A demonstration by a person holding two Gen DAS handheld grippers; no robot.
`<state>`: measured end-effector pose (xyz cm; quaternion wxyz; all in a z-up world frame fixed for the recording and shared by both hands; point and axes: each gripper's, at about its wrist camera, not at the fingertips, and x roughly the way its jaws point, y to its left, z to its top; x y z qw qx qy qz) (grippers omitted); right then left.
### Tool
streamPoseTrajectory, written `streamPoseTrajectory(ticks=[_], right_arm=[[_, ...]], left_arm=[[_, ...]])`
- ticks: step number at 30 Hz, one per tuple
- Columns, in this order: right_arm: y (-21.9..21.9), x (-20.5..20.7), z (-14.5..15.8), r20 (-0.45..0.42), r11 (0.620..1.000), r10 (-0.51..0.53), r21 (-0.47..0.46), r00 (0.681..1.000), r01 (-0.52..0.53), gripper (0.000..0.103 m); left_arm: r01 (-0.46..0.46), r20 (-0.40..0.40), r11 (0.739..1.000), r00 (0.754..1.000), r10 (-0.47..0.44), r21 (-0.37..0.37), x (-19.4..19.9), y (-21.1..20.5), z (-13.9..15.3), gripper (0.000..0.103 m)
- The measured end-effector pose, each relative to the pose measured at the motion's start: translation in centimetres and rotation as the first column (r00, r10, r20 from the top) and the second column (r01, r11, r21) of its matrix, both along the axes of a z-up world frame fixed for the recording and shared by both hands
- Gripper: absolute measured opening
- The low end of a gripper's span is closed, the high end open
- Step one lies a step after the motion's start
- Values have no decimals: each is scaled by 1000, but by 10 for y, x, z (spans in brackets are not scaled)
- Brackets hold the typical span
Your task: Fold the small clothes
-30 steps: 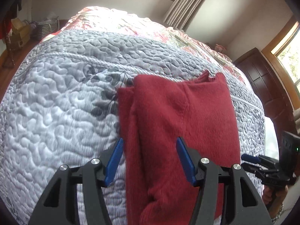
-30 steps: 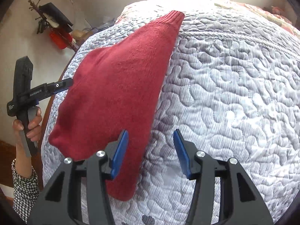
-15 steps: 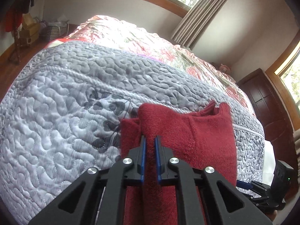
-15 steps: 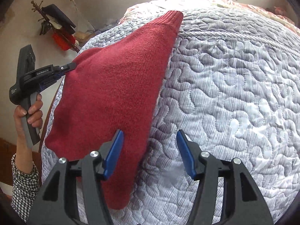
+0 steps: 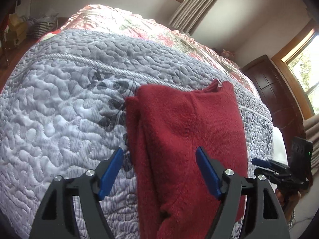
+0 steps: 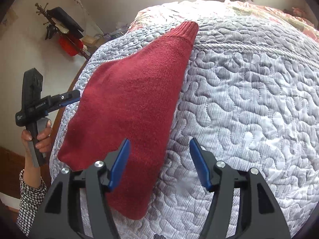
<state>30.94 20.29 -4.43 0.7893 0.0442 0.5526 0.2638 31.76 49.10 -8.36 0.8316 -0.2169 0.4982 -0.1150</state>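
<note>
**Red garment lies lengthwise ahead of my left gripper, both grippers empty**

My left gripper [image 5: 157, 171] has its blue pads spread wide and holds nothing. The red garment [image 5: 179, 139] sits directly ahead of it and partly between the pads: its near left edge runs just inside my left pad, and the cloth continues under and past the right pad. Its long axis runs straight away from me, from the near bed edge towards a narrower far end with a small notch. A doubled layer shows along the left edge, so I judge a lengthwise fold is already in and a fold across the length is the likely next step.

My right gripper [image 6: 159, 161] is also wide open and empty. From there the garment [image 6: 131, 107] lies ahead and to the left, tapering to a ribbed cuff [image 6: 187, 29] at the far end; only the left pad overlaps the cloth, the right pad is over bare quilt. I judge the left gripper the better placed for the near end.

The surface is a soft grey quilted bedspread [image 5: 59, 109], likely to give under pressure, so a pinch could catch quilt with the knit. Beyond lie a floral cover [image 5: 123, 22], curtains [image 5: 195, 6] and a dark wooden cabinet [image 5: 273, 91].
</note>
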Motion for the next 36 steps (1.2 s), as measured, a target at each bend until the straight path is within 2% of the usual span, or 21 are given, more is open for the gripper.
streamPoseTrajectory(ticks=[3, 7, 16, 19, 21, 22, 24, 26, 30, 32, 36], right_arm=[[7, 8, -3, -29, 1000, 2, 23, 1000, -2, 62], [19, 16, -10, -65, 999, 10, 51, 998, -7, 65], [35, 40, -39, -128, 996, 17, 86, 992, -6, 69], [41, 49, -47, -145, 994, 17, 110, 989, -1, 71], [42, 52, -54, -163, 990, 18, 140, 986, 5, 72], [43, 53, -57, -167, 989, 19, 149, 986, 6, 71], [42, 52, -59, -175, 980, 41, 197, 984, -6, 53], [42, 49, -56, -155, 980, 36, 197, 987, -5, 45], [44, 41, -41, -100, 981, 53, 193, 994, -33, 38], [42, 38, -34, -102, 977, 56, 212, 993, -33, 37], [34, 31, -19, -104, 970, 75, 237, 992, -48, 36]], left_arm=[[30, -45, 998, 998, -32, -51, 0, 0, -14, 76], [66, -83, 982, 993, -82, -177, 11, -1, -33, 76], [135, -102, 963, 981, -162, -235, 32, -16, -52, 78], [167, -94, 967, 978, -188, -191, 33, -29, -54, 77], [178, -78, 969, 978, -194, -169, 29, -36, -53, 70], [179, -69, 969, 979, -193, -172, 27, -36, -53, 65], [178, -55, 967, 980, -191, -183, 22, -34, -54, 58], [194, -24, 965, 979, -201, -177, 19, -33, -53, 53], [187, 13, 972, 982, -187, -145, 13, -37, -46, 45], [184, 30, 971, 983, -181, -151, 9, -39, -38, 40], [201, 50, 966, 980, -195, -162, -2, -46, -24, 37]])
